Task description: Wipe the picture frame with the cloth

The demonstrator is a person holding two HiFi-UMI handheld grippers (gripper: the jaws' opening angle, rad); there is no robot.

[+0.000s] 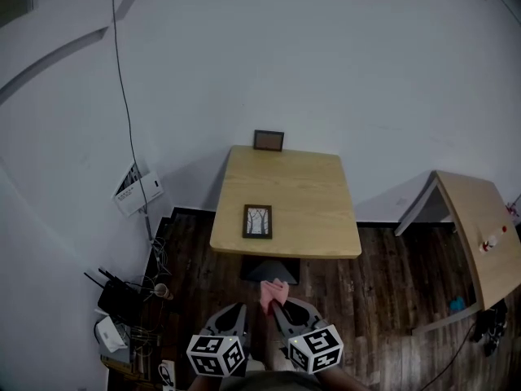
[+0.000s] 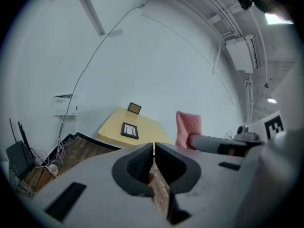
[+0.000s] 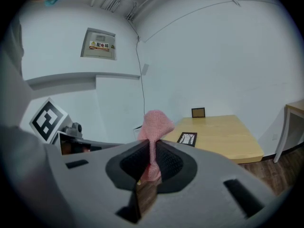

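A dark picture frame [image 1: 257, 221] lies flat near the front edge of a light wooden table [image 1: 309, 194]; it also shows in the left gripper view [image 2: 129, 130] and the right gripper view [image 3: 187, 138]. A second small frame [image 1: 269, 140] stands upright at the table's far edge against the wall. My right gripper [image 1: 275, 301] is shut on a pink cloth [image 3: 155, 127], which sticks up from between its jaws [image 1: 273, 292]. My left gripper [image 1: 242, 308] is shut with nothing in it. Both hang over the floor, short of the table.
Dark wood floor [image 1: 358, 300] surrounds the table. A second wooden table [image 1: 480, 235] stands at the right. At the left, a wall box [image 1: 137, 189], cables and electronic boxes [image 1: 122, 300] crowd the corner. A white wall rises behind.
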